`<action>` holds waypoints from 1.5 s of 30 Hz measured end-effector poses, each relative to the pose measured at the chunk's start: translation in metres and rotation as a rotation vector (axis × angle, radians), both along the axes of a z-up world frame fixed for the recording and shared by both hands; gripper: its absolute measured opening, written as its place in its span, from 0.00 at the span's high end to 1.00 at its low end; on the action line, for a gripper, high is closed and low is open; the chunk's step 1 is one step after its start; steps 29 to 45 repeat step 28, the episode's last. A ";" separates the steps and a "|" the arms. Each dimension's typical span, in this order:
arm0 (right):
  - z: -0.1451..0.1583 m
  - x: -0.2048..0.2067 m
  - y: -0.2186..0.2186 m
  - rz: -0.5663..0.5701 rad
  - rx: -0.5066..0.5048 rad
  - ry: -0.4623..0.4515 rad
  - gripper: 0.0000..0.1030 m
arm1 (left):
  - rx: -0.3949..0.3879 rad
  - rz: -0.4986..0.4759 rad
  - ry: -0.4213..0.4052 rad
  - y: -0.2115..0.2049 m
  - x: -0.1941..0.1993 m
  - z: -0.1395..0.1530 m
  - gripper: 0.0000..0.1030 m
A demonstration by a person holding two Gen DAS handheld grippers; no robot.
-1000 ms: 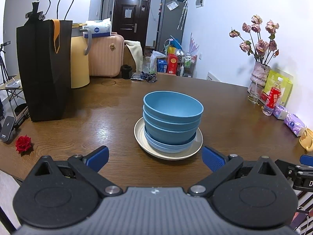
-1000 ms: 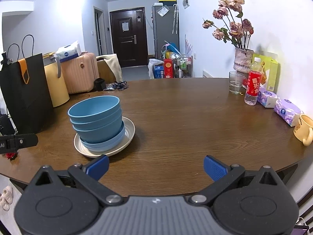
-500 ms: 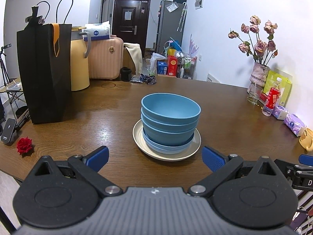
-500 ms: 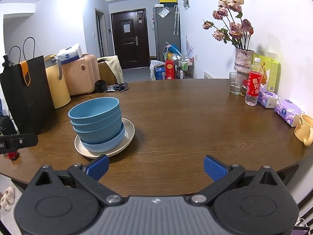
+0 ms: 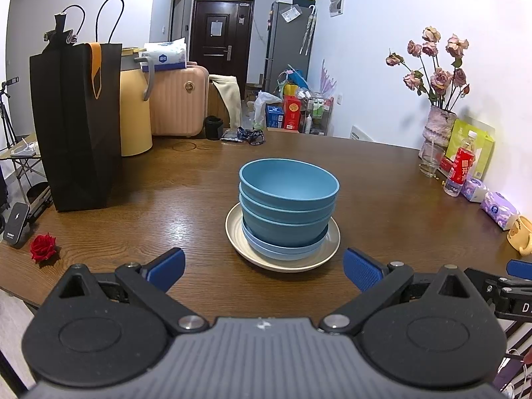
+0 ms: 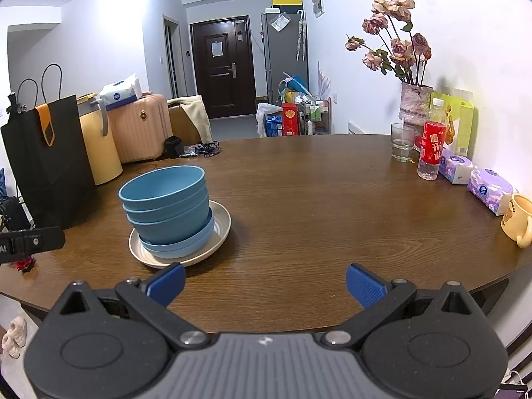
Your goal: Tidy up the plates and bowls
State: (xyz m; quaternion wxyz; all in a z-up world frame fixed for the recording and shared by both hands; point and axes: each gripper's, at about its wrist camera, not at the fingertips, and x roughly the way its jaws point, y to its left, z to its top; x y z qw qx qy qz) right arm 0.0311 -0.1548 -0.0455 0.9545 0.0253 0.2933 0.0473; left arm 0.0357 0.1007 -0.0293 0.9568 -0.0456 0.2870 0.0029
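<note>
Now both claws hang back at the near edge of the surface (image 5: 166,199), and the view has barely shifted over the last second: the left claw (image 5: 264,266) has drifted only a touch, with the stack sitting slightly lower in its view than before. Its jaws stand wide apart, gripping nothing. The right claw (image 6: 266,282) is likewise spread and empty, off to the stack's right.

And the stack itself: three blue bowls (image 5: 288,196) nested one in another, resting on a pale blue plate (image 5: 282,249), which sits on a cream plate (image 5: 282,261), all near the middle of the surface toward the near edge. Nothing else of the set lies loose anywhere in sight.

By my read, the sorting looks finished or very nearly so; with both claws clear of the pile, no grasp seems under way.
</note>
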 end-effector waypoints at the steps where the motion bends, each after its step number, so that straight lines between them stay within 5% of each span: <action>1: 0.000 -0.001 0.000 0.000 0.001 -0.001 0.00 | 0.005 -0.002 0.000 0.000 0.000 0.000 0.00; 45: 0.003 0.002 0.004 0.017 -0.001 -0.009 0.00 | 0.022 -0.038 -0.002 -0.003 -0.003 0.001 0.00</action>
